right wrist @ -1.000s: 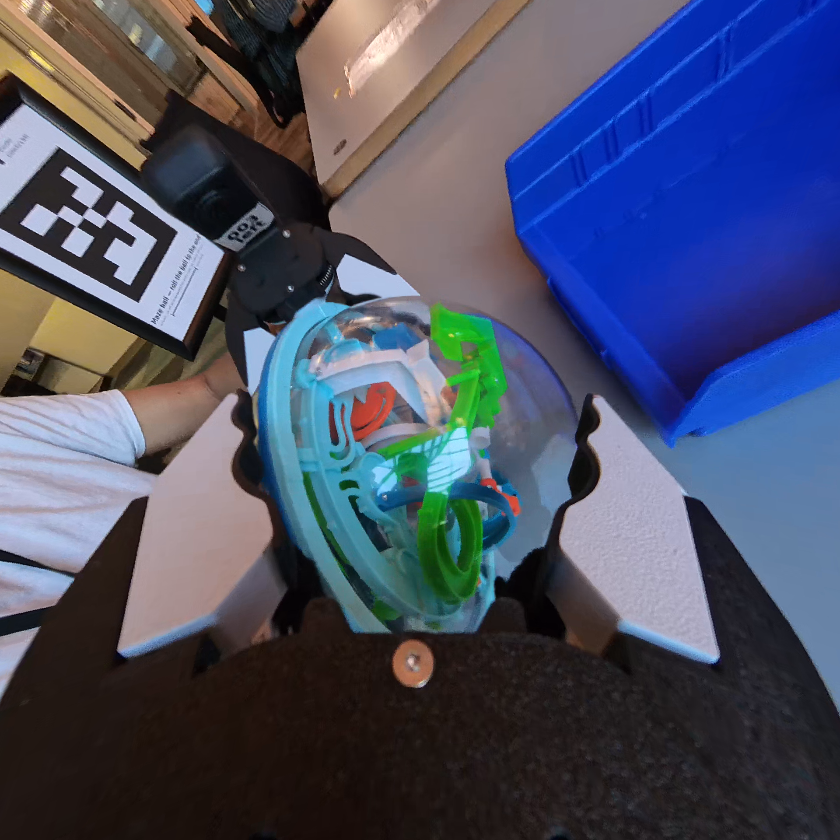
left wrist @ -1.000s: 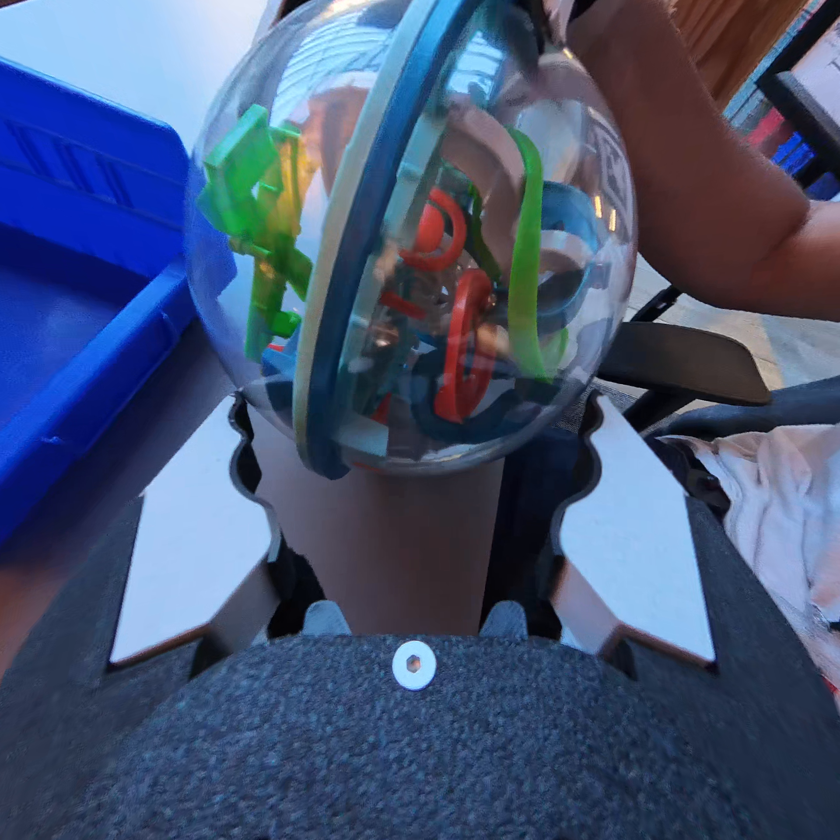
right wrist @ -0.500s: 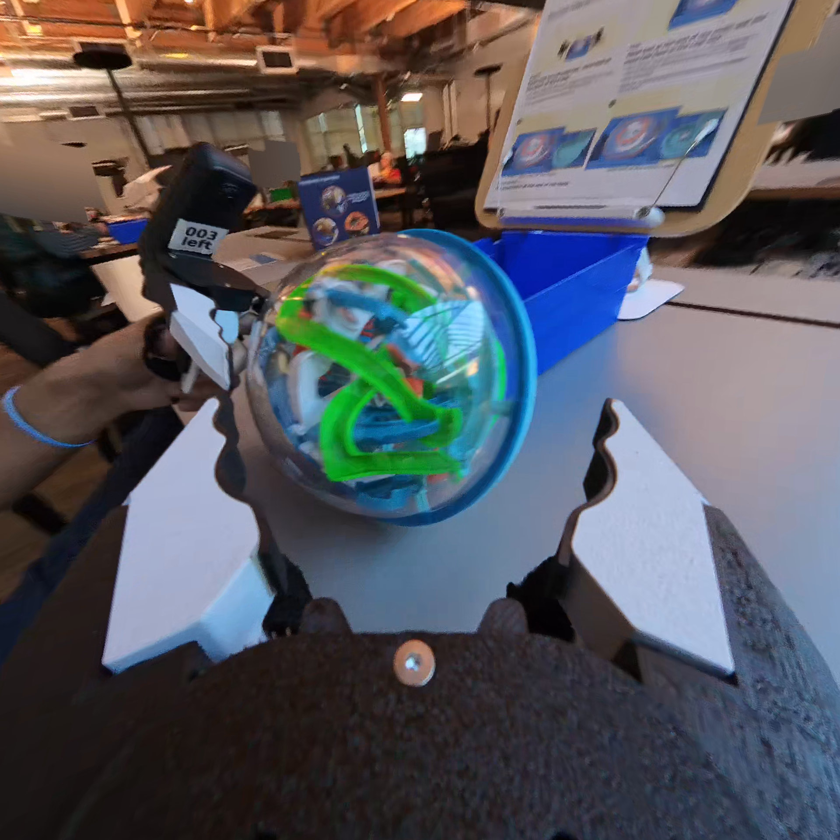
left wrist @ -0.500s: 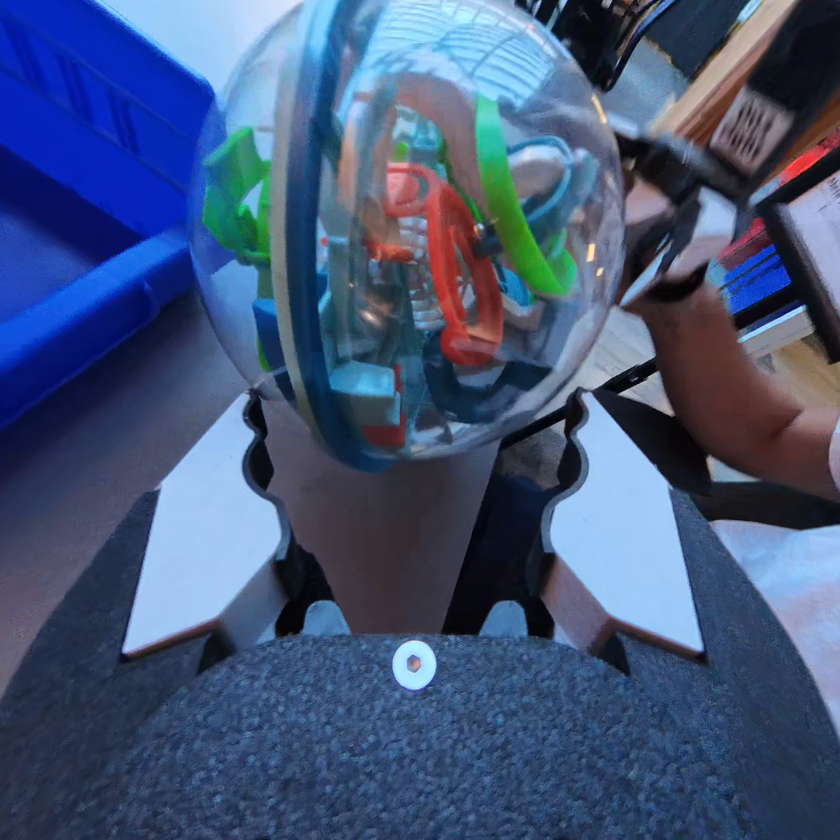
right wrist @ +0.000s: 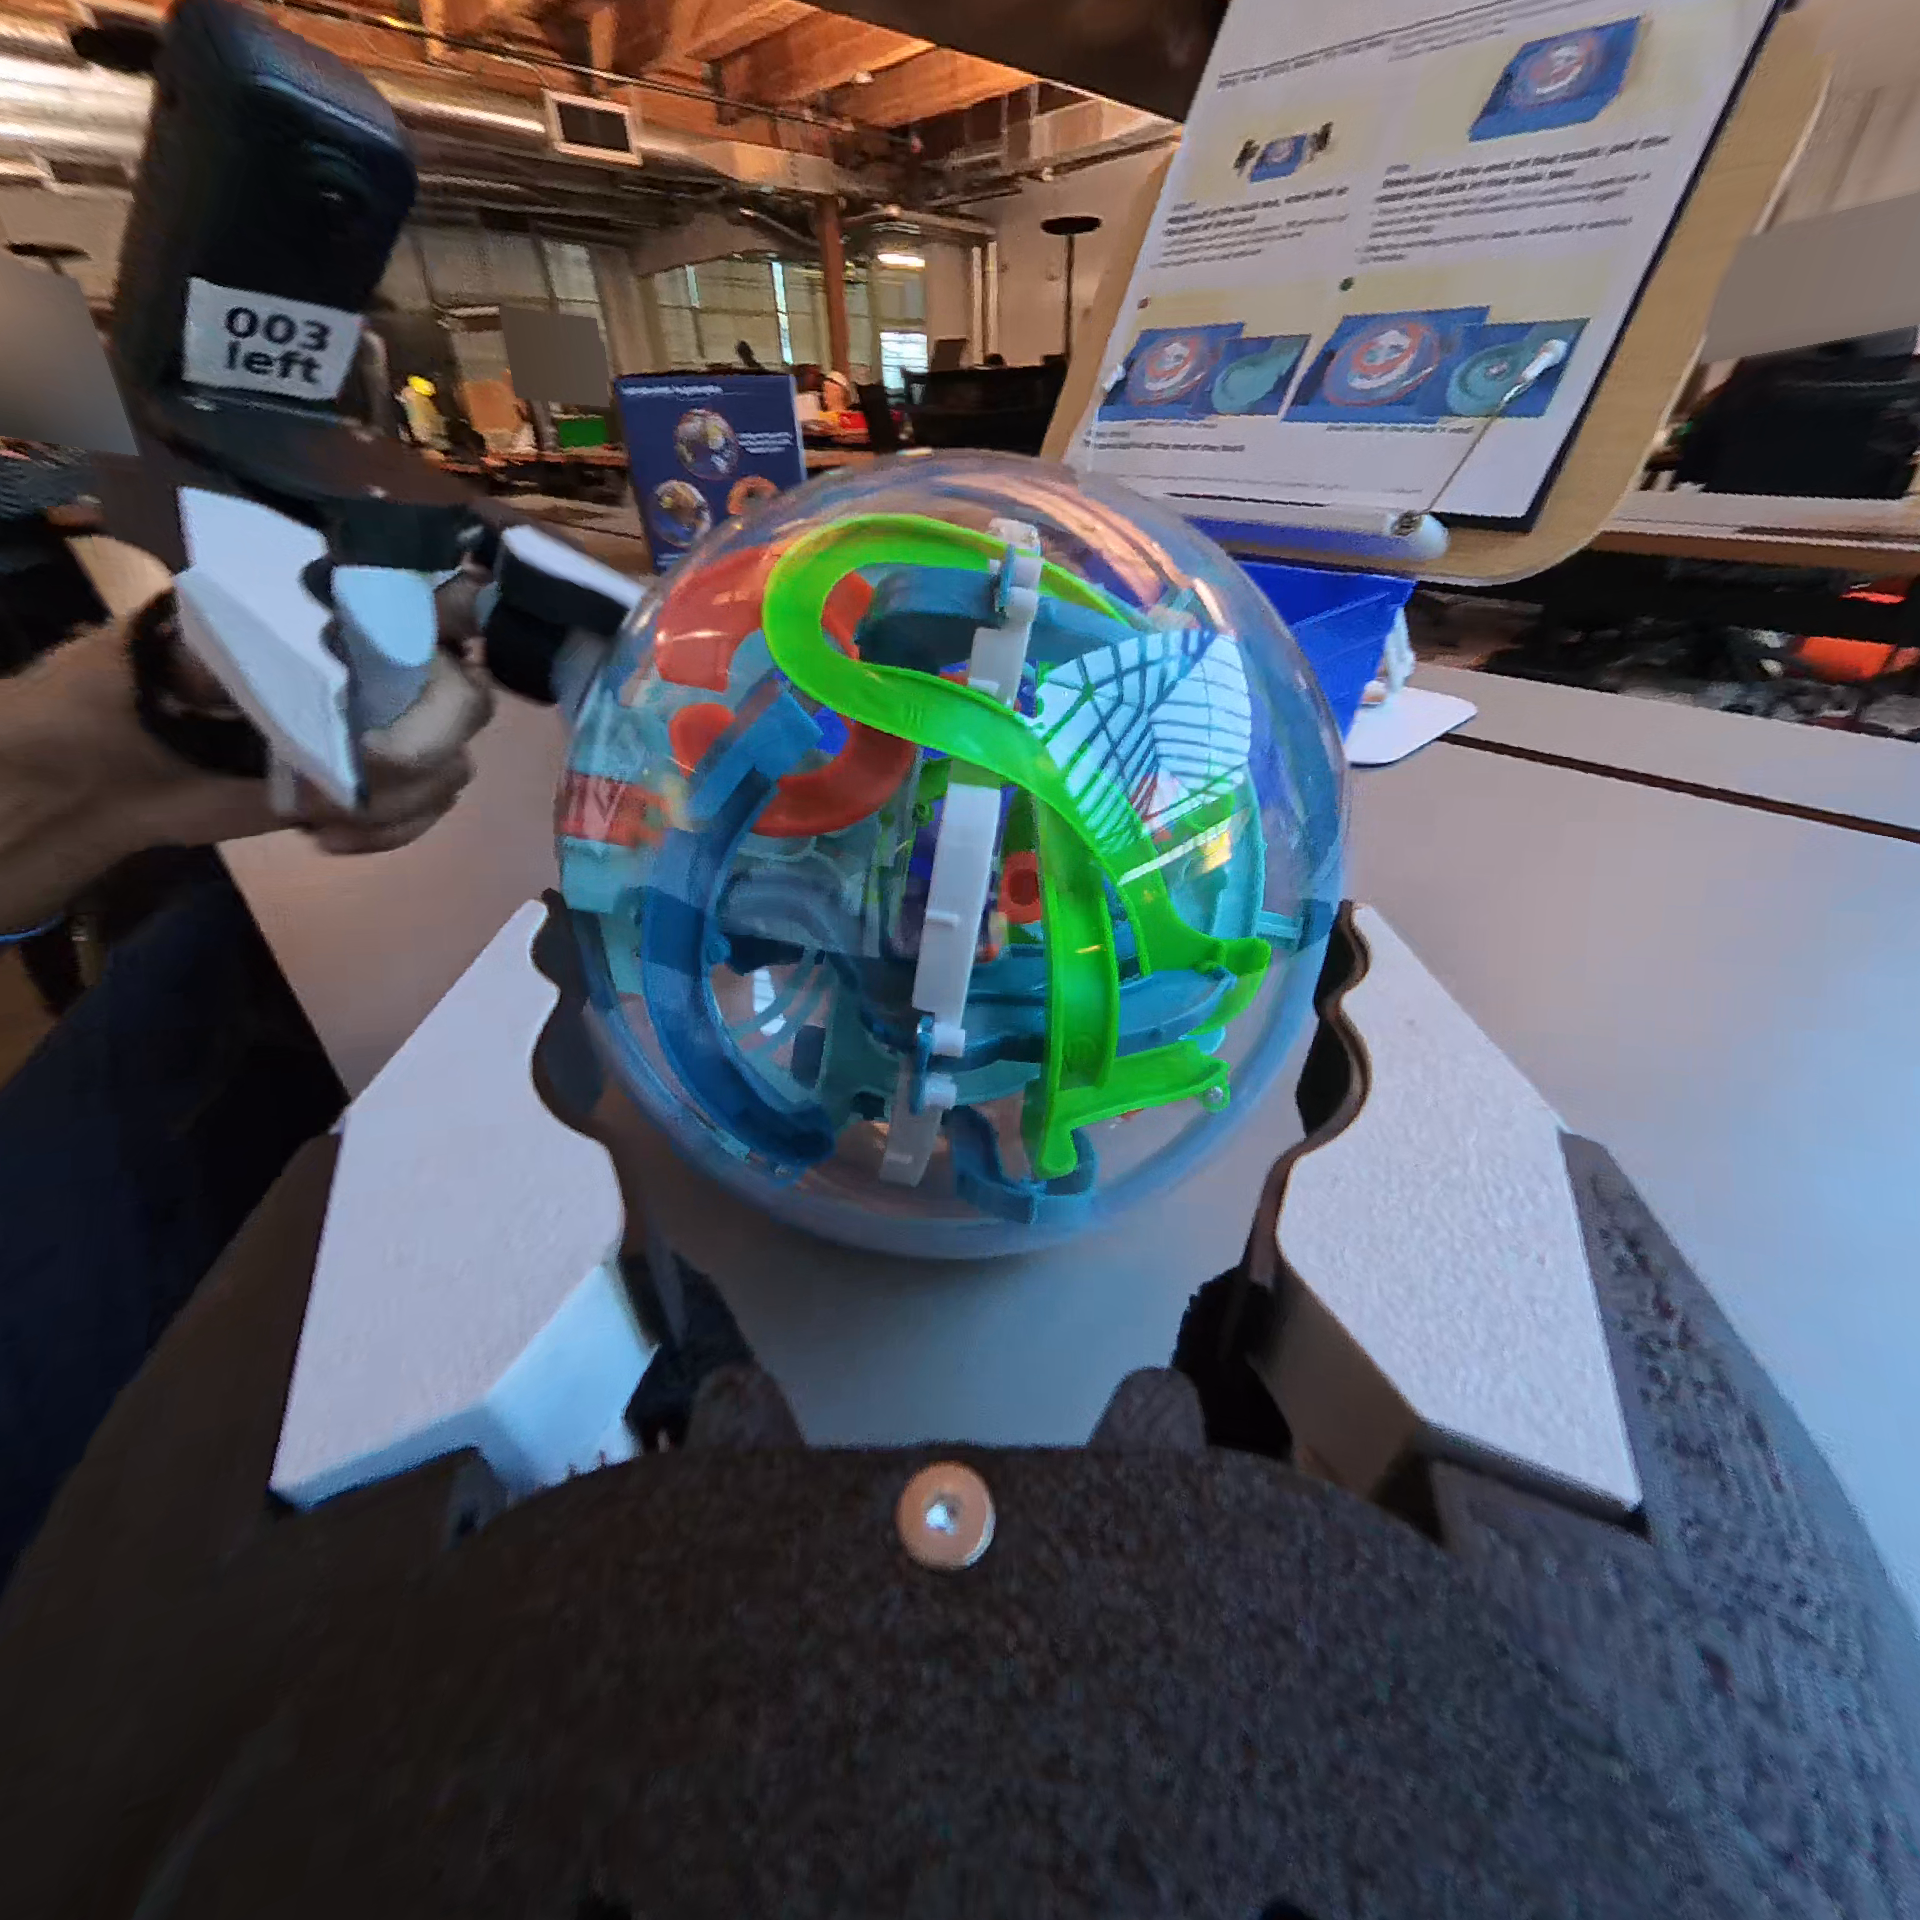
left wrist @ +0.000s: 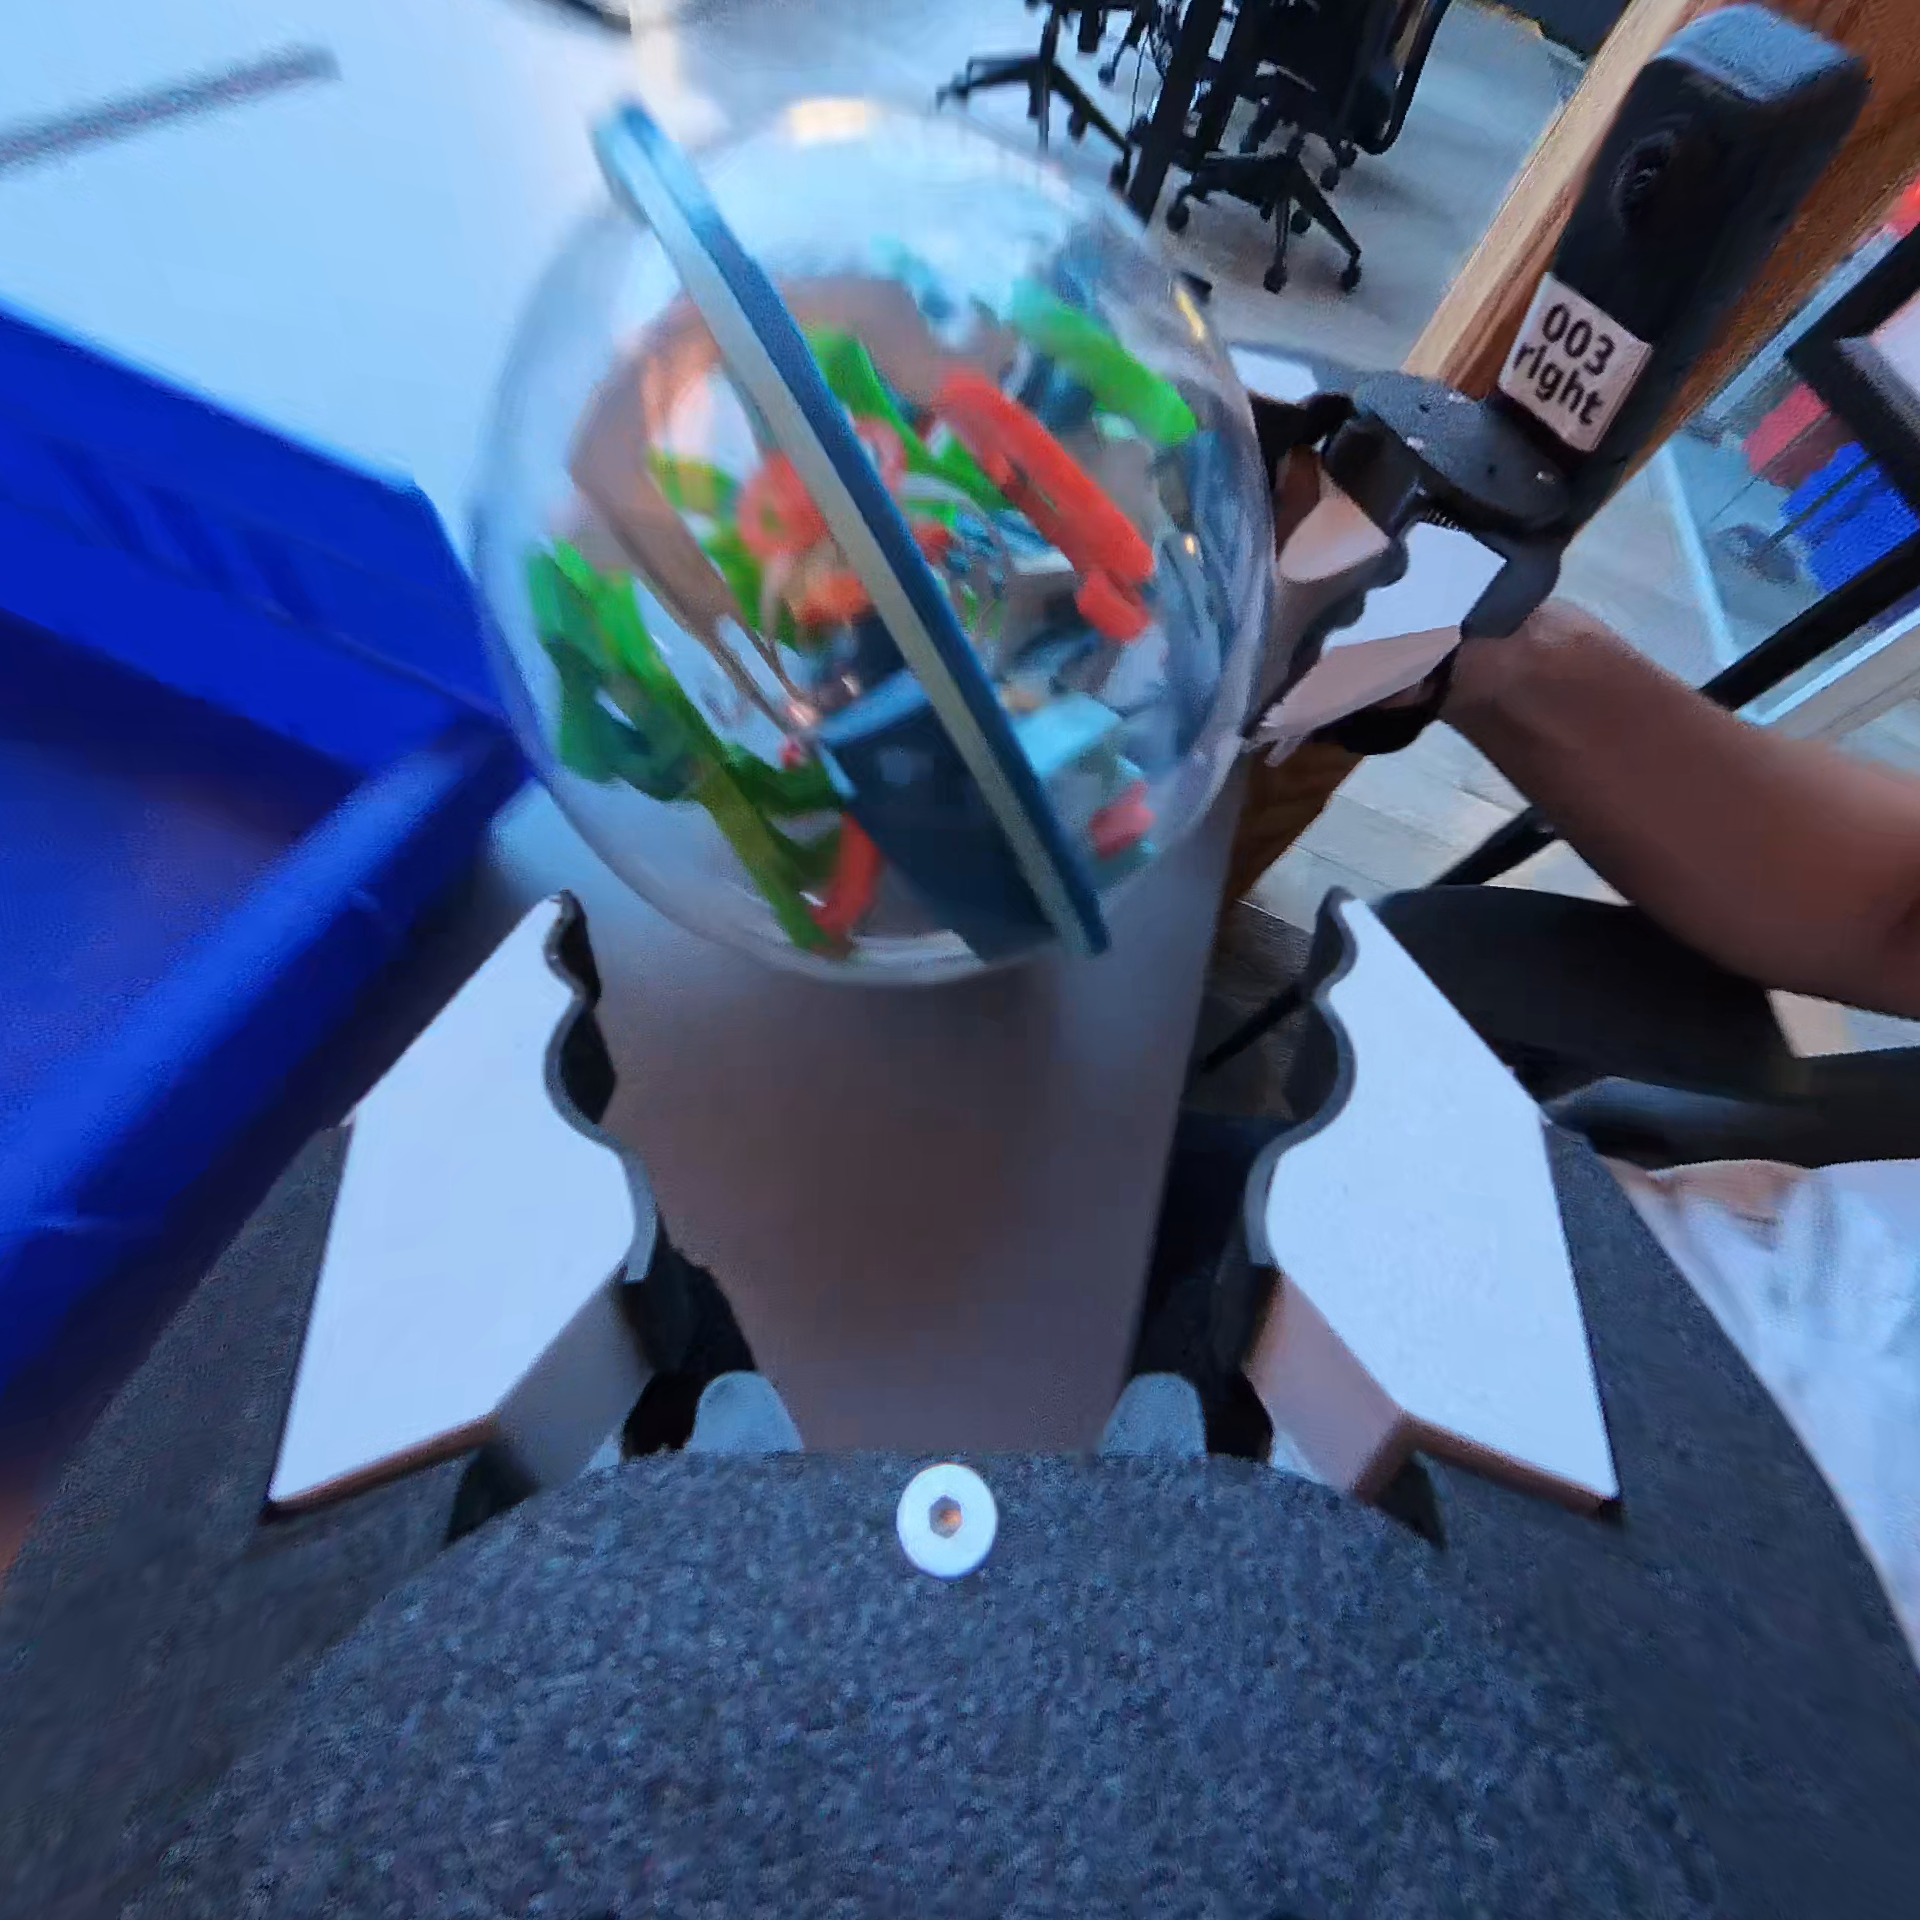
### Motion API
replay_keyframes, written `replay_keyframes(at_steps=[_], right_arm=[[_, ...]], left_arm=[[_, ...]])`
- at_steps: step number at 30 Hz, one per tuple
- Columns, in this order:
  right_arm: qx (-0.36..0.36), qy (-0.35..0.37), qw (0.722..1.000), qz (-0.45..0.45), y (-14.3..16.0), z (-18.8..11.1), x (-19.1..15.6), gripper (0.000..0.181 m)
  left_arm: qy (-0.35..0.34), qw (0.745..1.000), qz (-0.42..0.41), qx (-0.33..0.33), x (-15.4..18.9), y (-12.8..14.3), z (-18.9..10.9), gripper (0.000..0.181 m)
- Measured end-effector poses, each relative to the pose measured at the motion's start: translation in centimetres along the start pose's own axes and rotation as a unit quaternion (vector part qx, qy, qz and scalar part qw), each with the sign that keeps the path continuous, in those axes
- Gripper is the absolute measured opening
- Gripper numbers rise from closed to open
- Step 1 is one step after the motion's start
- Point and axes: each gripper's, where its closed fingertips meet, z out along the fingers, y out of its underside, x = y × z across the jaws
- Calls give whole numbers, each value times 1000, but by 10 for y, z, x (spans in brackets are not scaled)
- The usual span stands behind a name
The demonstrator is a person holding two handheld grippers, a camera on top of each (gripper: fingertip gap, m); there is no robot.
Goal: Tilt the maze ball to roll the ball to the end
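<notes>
The maze ball [right wrist: 951, 862], a clear sphere with green, orange and blue tracks inside, rests on the grey table [right wrist: 1610, 987]. My right gripper [right wrist: 940, 925] has its two fingertips against the ball's left and right sides at about its widest part. In the left wrist view the ball [left wrist: 862, 540] is blurred and lies just past the tips of my left gripper [left wrist: 951, 914], which is open and empty. The right gripper [left wrist: 1288, 613] shows at the ball's right edge there. The left gripper [right wrist: 457, 665] shows open at the ball's upper left. I cannot pick out the small inner ball.
A blue bin [left wrist: 208, 831] stands left of the ball; in the right wrist view it [right wrist: 1320, 623] is behind the ball. An instruction board [right wrist: 1403, 260] leans behind it. A person's forearm [left wrist: 1662, 790] and the table's edge are to the right. Office chairs [left wrist: 1247, 125] stand far back.
The right gripper set the ball on the table and opened, and has now narrowed onto it again. The ball has turned, its blue ring now slanted. The left gripper stayed open.
</notes>
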Motion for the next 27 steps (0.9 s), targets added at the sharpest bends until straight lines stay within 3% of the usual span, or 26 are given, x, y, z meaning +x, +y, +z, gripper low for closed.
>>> replay_keyframes(at_steps=[3,7,12,18,23,27], right_arm=[[3,-44,999,28,-1,2,2,137],[-16,-135,988,68,0,7,-5,135],[-28,-153,984,90,2,10,0,139],[-106,-106,983,110,35,-19,-3,137],[-92,-106,987,78,28,8,-17,138],[-80,-112,987,81,22,28,-17,152]], left_arm=[[-17,996,93,1,-21,-17,0,159],[58,986,154,-41,-8,-19,23,159],[52,983,170,-50,-11,-18,35,159],[23,993,111,-43,-17,-12,31,159],[17,999,45,-17,-17,-7,32,159],[-11,999,36,-5,-15,-1,30,158]])
